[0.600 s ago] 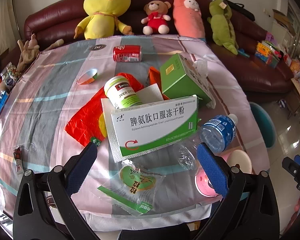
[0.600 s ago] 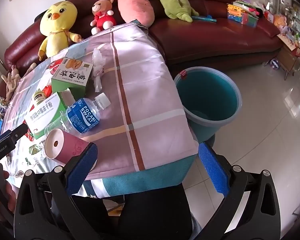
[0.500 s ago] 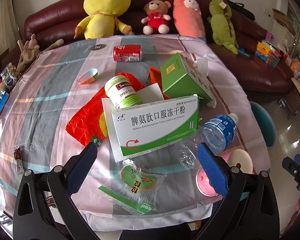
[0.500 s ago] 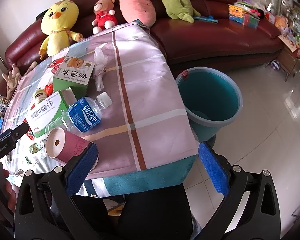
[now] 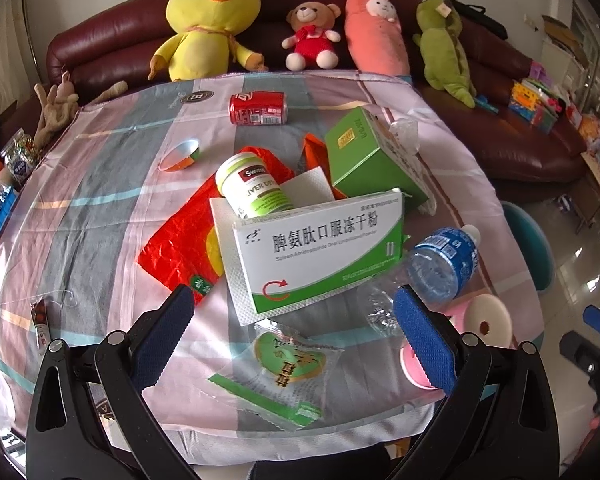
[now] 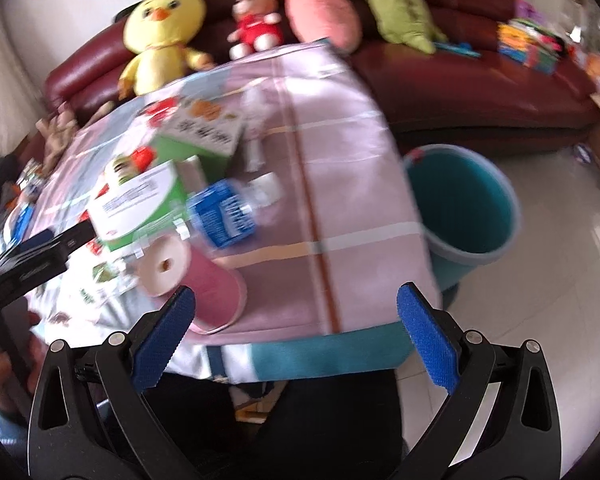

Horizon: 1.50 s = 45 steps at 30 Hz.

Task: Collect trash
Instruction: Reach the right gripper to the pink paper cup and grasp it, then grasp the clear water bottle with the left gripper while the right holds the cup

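Trash lies on the cloth-covered table [image 5: 100, 184]: a white-green medicine box [image 5: 320, 248], a white supplement bottle [image 5: 252, 186], a red bag [image 5: 180, 244], a green box [image 5: 368, 156], a red can [image 5: 258, 108], a clear water bottle with blue label [image 5: 436, 268], a pink cup on its side [image 5: 476, 332] and a green snack wrapper [image 5: 284, 364]. My left gripper [image 5: 290, 340] is open and empty above the wrapper. My right gripper [image 6: 296, 340] is open and empty at the table's near edge, its left pad by the pink cup [image 6: 192, 276]. A teal bucket [image 6: 464, 208] stands on the floor.
Plush toys sit on the dark red sofa [image 5: 100, 36] behind the table: a yellow chick [image 5: 208, 20], a bear [image 5: 312, 36], a pink one [image 5: 376, 28] and a green one [image 5: 444, 44]. A small paper cup [image 5: 180, 156] and a small wrapper [image 5: 40, 316] lie left.
The right gripper's view has swung left toward the table and is blurred; the pink cup and bottle now sit nearer its middle. The left gripper has hardly moved.
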### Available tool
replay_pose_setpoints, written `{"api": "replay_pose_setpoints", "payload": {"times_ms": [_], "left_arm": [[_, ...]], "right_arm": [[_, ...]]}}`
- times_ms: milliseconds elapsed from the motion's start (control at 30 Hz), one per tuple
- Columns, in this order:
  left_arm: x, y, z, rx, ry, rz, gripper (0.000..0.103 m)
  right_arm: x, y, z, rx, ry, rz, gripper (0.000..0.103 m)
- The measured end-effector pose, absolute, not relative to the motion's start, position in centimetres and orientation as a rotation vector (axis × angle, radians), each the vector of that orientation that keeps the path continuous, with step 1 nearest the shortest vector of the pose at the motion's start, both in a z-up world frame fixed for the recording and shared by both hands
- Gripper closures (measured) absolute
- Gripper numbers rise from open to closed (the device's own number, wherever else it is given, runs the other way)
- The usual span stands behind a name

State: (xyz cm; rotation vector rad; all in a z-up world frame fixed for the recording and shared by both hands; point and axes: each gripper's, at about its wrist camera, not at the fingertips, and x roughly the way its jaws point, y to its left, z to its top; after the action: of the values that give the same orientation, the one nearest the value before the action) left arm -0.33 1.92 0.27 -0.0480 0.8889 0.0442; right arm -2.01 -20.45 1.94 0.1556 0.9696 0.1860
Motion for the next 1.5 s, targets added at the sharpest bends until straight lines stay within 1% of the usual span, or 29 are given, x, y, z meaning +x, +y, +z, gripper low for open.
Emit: {"api": "replay_pose_setpoints", "payload": {"times_ms": [100, 200, 367, 467, 567, 600, 667, 700, 900, 1000, 1267, 1300, 1367, 1400, 1500], "left_arm": [[-0.4, 2.3, -0.2, -0.038, 0.900, 0.032, 0.004], [-0.5, 2.8, -0.5, -0.032, 0.910, 0.026, 0.004], [-0.4, 4.8, -0.9, -0.036, 0.905, 0.020, 0.004], [-0.4, 5.6, -1.0, -0.046, 0.907, 0.019, 0.004], [-0.1, 6.2, -1.1, -0.061, 0.916, 0.011, 0.004], [0.0, 6.3, -1.1, -0.064, 0.918, 0.005, 0.004], [0.2, 5.8, -1.2, -0.060, 0.918, -0.006, 0.004], [0.2, 5.6, -1.2, -0.057, 0.918, -0.012, 0.004], [1.0, 2.2, -0.6, 0.045, 0.907, -0.110, 0.004], [1.4, -1.1, -0.6, 0.153, 0.905, -0.193, 0.004], [2.9, -8.2, -3.4, 0.385, 0.971, -0.347, 0.005], [3.0, -8.6, -3.7, 0.392, 0.984, -0.363, 0.008], [3.1, -9.4, -4.1, 0.400, 0.999, -0.383, 0.022], [2.9, -9.9, -4.2, 0.407, 0.997, -0.395, 0.026], [2.6, -11.0, -4.3, 0.401, 1.020, -0.442, 0.026]], "right_arm": [[-1.9, -18.5, 1.8, 0.132, 0.975, 0.255, 0.006], [-1.6, -16.6, 0.8, 0.085, 1.044, 0.312, 0.006], [-0.9, -13.6, -0.5, -0.020, 1.064, 0.366, 0.006], [-0.2, -12.5, -0.9, -0.059, 1.063, 0.384, 0.014], [0.7, -12.1, -1.7, -0.061, 1.070, 0.383, 0.017], [0.9, -12.0, -2.0, -0.060, 1.072, 0.381, 0.020], [1.2, -12.0, -2.5, -0.041, 1.080, 0.396, 0.035], [1.3, -12.2, -2.7, -0.020, 1.084, 0.401, 0.046], [1.5, -15.8, -1.7, 0.130, 1.078, 0.367, 0.046], [1.5, -18.9, -1.3, 0.211, 1.081, 0.320, 0.046], [1.5, -25.7, -2.1, 0.411, 1.107, 0.236, 0.046], [1.4, -26.4, -2.2, 0.438, 1.104, 0.231, 0.046], [1.4, -27.5, -2.3, 0.486, 1.097, 0.226, 0.046], [1.4, -27.9, -2.4, 0.501, 1.094, 0.225, 0.046], [1.6, -29.1, -2.9, 0.547, 1.081, 0.214, 0.046]]}}
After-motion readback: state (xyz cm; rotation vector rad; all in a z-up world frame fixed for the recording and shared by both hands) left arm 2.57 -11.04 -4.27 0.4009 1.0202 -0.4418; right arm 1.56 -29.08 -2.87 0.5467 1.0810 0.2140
